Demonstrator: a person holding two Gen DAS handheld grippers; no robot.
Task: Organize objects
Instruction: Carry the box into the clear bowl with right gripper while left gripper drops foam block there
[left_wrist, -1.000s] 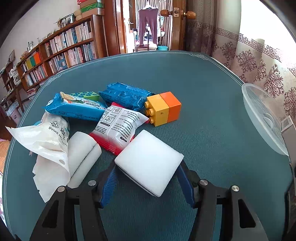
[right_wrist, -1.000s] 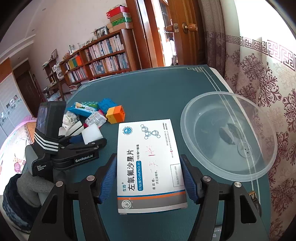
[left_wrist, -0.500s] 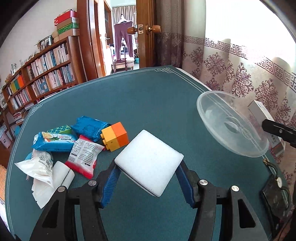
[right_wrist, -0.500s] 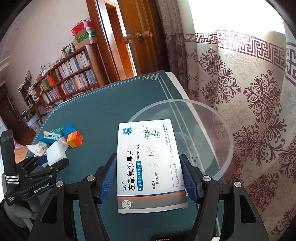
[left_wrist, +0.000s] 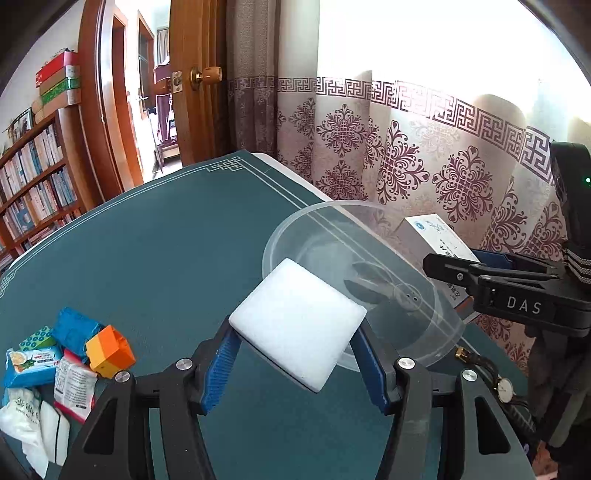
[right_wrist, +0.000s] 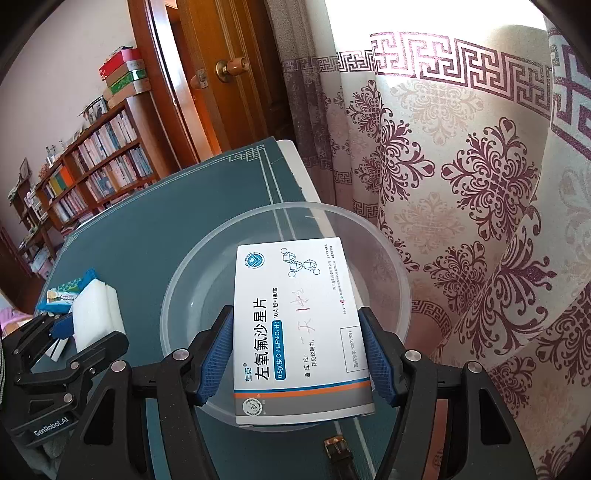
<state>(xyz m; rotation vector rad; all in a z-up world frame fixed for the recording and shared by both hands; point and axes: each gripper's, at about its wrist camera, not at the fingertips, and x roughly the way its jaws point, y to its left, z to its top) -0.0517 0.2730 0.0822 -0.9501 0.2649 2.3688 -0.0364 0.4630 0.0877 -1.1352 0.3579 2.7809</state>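
I had both grippers loaded and aimed at the clear plastic bowl (left_wrist: 436, 332). The left gripper (left_wrist: 295, 354) was clamped on a white sponge block (left_wrist: 299, 325), which sat at centre frame in the left view, its far corner overlapping the bowl's near rim. The right gripper (right_wrist: 299, 354) was closed on a white medicine box (right_wrist: 299, 332), held flat with its far end over the bowl's hollow in the centre of the right view. In the left view that same box (left_wrist: 439, 236) showed at the right edge, beyond the bowl.

My worry was a clash: both tools were converging on one bowl from opposite sides, and if I let go of both at once the box could land on the sponge block and tip out over the rim. The bowl looked light, so a finger catching its wall might shove it toward the table (left_wrist: 166, 258) edge by the curtain (left_wrist: 406, 155). A wristwatch (left_wrist: 504, 386) lay just beside the bowl at lower right and could get knocked. The rest of the clutter, an orange toy brick (left_wrist: 110, 350) and snack packets (left_wrist: 33, 362), waited at lower left.
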